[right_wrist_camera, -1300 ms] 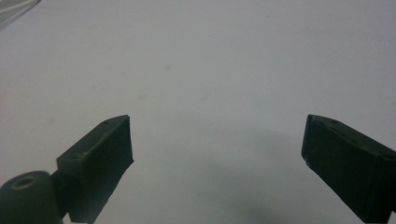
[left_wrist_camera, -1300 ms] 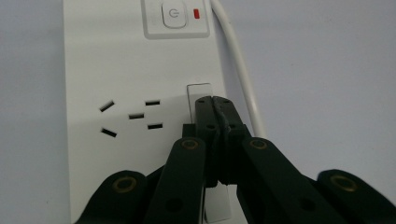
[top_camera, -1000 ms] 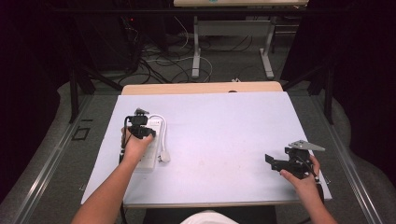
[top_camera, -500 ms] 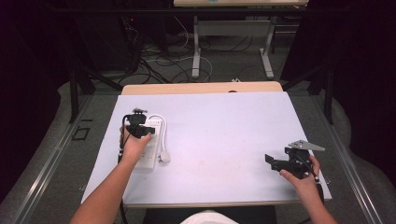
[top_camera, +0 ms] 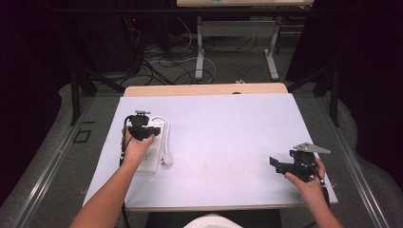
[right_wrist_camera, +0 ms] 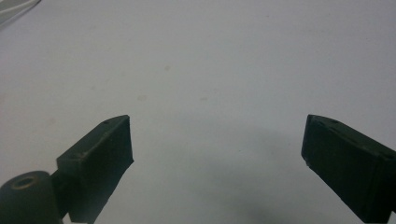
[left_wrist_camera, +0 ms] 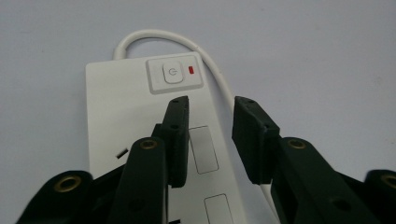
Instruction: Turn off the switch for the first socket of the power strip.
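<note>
A white power strip (top_camera: 151,161) lies at the table's left, with a white cable (top_camera: 164,124) looping from its far end to a plug (top_camera: 167,160) beside it. My left gripper (top_camera: 145,130) hovers over the strip's far end. Its jaws have just been opening. In the left gripper view they stand a little apart (left_wrist_camera: 212,105) just short of the power switch (left_wrist_camera: 173,74) and its red light (left_wrist_camera: 191,70), with nothing pinched between them. My right gripper (top_camera: 276,164) rests at the table's right front, its jaws (right_wrist_camera: 217,135) wide open over the bare tabletop.
The white table (top_camera: 223,142) has a wooden strip along its far edge (top_camera: 204,89). Beyond it are desk legs and loose cables on the floor (top_camera: 190,61). Dark curtains stand at both sides.
</note>
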A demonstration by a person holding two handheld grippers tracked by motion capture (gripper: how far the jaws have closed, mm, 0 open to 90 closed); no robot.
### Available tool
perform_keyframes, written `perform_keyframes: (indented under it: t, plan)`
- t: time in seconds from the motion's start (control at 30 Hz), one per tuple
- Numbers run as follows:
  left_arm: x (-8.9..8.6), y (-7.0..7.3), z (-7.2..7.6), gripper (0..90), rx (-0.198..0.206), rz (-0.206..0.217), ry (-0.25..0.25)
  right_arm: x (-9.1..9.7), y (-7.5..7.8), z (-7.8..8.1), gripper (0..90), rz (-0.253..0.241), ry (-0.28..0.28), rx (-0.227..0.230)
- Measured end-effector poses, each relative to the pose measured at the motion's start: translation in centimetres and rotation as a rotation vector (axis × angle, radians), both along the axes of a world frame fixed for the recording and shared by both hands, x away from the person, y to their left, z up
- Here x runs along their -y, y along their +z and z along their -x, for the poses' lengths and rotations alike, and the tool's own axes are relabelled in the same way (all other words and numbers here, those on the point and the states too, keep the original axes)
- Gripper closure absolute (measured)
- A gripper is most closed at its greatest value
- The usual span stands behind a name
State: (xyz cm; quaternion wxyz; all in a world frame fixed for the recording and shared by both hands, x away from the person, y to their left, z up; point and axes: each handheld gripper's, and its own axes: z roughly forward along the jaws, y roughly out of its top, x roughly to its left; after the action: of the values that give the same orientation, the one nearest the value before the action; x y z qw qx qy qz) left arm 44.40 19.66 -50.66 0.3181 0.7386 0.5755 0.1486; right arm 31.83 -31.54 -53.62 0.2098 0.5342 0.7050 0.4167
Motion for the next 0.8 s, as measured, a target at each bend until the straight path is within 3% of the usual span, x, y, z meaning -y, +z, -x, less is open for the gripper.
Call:
perform_keyframes:
  t: [0.47,0.73,0.8]
  plan:
    - [1.0,0.6,0.2,38.7,0.093,-0.02,-0.032,0.1,0.0,0.0,8.5,0.007,-0.004,0.001]
    - [1.4,1.4,0.5,32.9,0.152,-0.036,-0.088,0.1,0.0,0.0,8.5,0.001,-0.01,0.003]
    - [1.4,1.6,0.6,32.8,0.151,-0.04,-0.091,0.1,0.0,0.0,8.5,0.0,-0.009,0.004]
